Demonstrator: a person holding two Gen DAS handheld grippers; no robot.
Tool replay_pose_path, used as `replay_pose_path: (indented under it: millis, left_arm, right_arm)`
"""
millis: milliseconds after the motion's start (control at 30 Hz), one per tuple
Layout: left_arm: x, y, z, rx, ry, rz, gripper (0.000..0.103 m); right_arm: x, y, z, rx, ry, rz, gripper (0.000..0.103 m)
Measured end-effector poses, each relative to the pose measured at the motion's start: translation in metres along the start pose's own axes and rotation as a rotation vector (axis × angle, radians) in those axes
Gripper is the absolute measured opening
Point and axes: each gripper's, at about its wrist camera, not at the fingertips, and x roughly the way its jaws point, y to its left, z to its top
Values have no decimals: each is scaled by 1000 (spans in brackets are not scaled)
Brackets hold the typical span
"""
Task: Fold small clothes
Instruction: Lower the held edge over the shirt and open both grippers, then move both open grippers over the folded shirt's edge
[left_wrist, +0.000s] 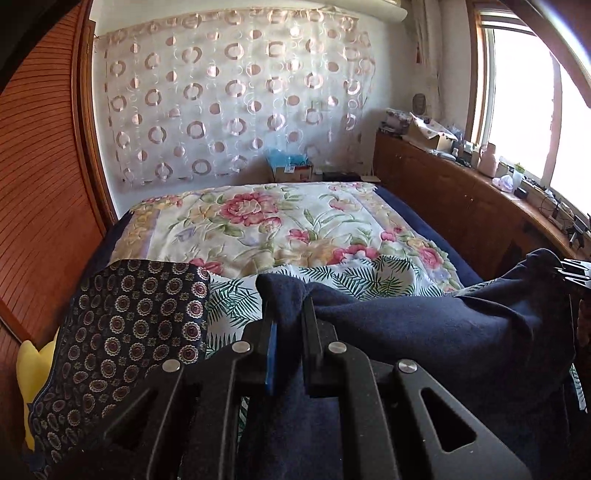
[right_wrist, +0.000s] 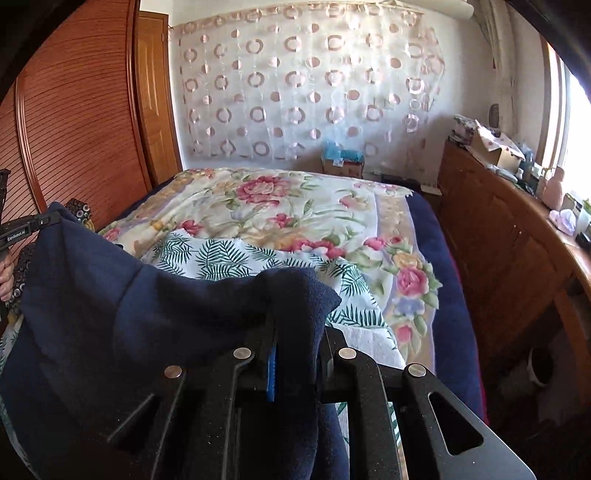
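A navy blue garment (left_wrist: 424, 332) hangs stretched between my two grippers above the near end of the bed. My left gripper (left_wrist: 290, 310) is shut on one corner of it. My right gripper (right_wrist: 295, 317) is shut on the other corner, and the cloth (right_wrist: 129, 314) sags away to the left. The right gripper's tip shows at the right edge of the left wrist view (left_wrist: 576, 271). The left gripper shows at the left edge of the right wrist view (right_wrist: 26, 227). A palm-leaf print cloth (right_wrist: 221, 254) lies flat on the bed under the garment.
A dark cloth with round medallions (left_wrist: 129, 332) lies at the bed's left, a yellow thing (left_wrist: 33, 376) beside it. The floral bedspread (left_wrist: 266, 221) covers the bed. A wooden cabinet (left_wrist: 461, 206) with clutter runs along the right under the window. Wooden slatted doors (left_wrist: 40, 192) stand left.
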Motion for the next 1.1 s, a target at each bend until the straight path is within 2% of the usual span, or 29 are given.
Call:
replay_pose_path:
  millis: [67,100,167,233,267,333,400,500,533,633,700,933,1100]
  left_arm:
    - [2,-1,2,8,23,-11,12]
    - [3,-3,2,15,30,-16,14]
    - [1,-6,1,35,38,-21,21]
    - [-6,-10,1,58,25,-13,39]
    - [-8,-12,2,64,20,-18,44]
    - [-13,-14,0,78,38,-39,52]
    - [-16,-17,-4,87,56,-64,54]
    - [-26,-21,-15,93,66,-86,72]
    - [-30,-22,-20,94,70,-94,75]
    - [-40,-27,-36,98,91,-113,78]
    - [-45,-32,-47,106,100,-111,78]
    - [-61,-48,-86,131,134,-137,78]
    - [-65,-51,-109,114,167,-148,78]
  right_arm:
    - [10,-3,-2,11,15,1,17]
    - [10,-3,-3,12,22,-6,24]
    - [11,-5,-2,5,24,-29,29]
    - [5,-6,0,2,13,-53,31]
    - [0,-6,1,5,5,-72,35]
    - [-9,-7,0,12,-10,-63,36]
    - [-22,-4,-5,22,-17,-55,36]
    - [-37,5,-20,20,-14,-48,37]
    - [-43,8,-25,22,-13,-35,37]
    - [-58,16,-40,22,-5,-8,39]
    - [-67,19,-49,23,-3,3,45]
    - [-93,24,-76,15,72,-9,46]
    - [-107,15,-96,55,126,-24,46]
